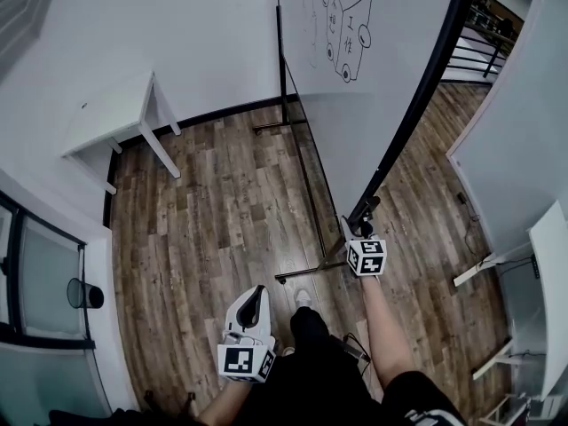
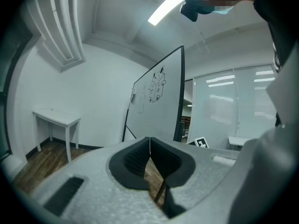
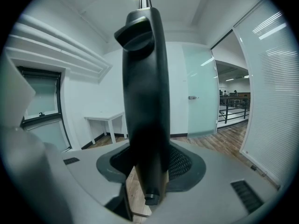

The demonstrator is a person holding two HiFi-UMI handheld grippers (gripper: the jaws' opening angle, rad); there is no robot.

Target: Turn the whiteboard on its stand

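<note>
Turning step: right gripper (image 1: 360, 227) clamps the black frame (image 3: 142, 101) of the whiteboard (image 1: 382, 78); left gripper (image 1: 254, 300) pinched together, empty, low. Next, probably a steady swing about the stand (image 1: 311, 272).

the whiteboard (image 1: 373, 87) ran off the head view's top edge, so its upper corners went unseen. the marks beside the sketch (image 1: 348, 25) were too small to read. in the right gripper view the board's black frame (image 3: 145, 101) left the top edge and covered the room's middle. a white table (image 1: 555, 264) was cut by the head view's right edge.
</note>
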